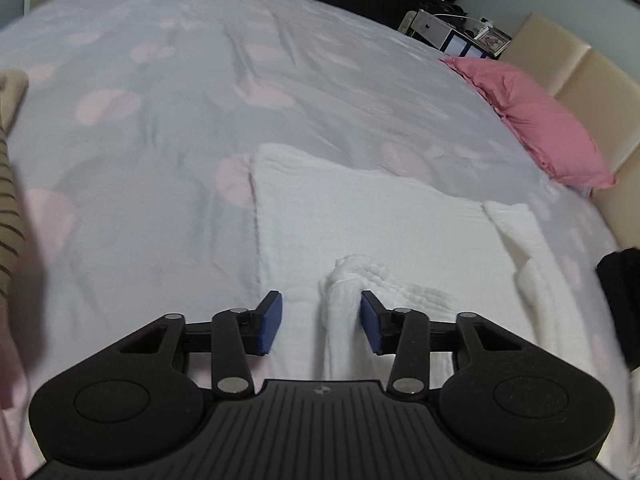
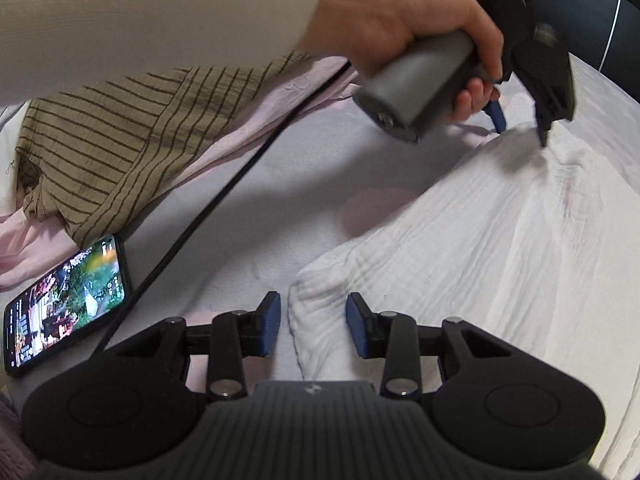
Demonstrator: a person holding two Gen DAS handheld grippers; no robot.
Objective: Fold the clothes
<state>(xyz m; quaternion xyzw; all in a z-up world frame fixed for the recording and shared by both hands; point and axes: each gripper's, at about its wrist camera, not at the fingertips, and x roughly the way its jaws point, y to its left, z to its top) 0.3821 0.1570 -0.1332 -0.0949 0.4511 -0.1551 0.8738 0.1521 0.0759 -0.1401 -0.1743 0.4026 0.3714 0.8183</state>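
- Pointing steeply down at the bed, my left gripper (image 1: 321,322) hangs over the near part of the white cloth (image 1: 360,216), its blue pads (image 1: 271,320) set apart.
- A bunched ridge of that cloth rises between the pads, closer to the right one; whether that pad presses it I cannot tell, and the left pad stands clear of it.
- My left hand (image 2: 420,28) wraps the grey handle (image 2: 416,84) in the right wrist view, with a cream sleeve (image 2: 152,16) running back from it across the top of the frame.
- My right gripper (image 2: 312,326) also tilts down, jaws apart, with the rounded corner of the white cloth lying between its pads; neither pad visibly pinches it.
- The cloth lies spread on the grey bedspread (image 1: 180,100) with pink spots, its left edge straight and a rolled strip along its right side.
- Open bedspread stretches wide beyond and to the left of the cloth; a pink pillow (image 1: 536,116) sits near the cream headboard (image 1: 580,76) on the right.
- Beside my right gripper lie a lit phone (image 2: 68,304) and a black cable (image 2: 224,192), both off the cloth, with a striped tan garment (image 2: 120,140) on pink fabric farther back.
- The left gripper's tips are blurred in the right wrist view, and a dark object at the right edge of the left view is cut off.
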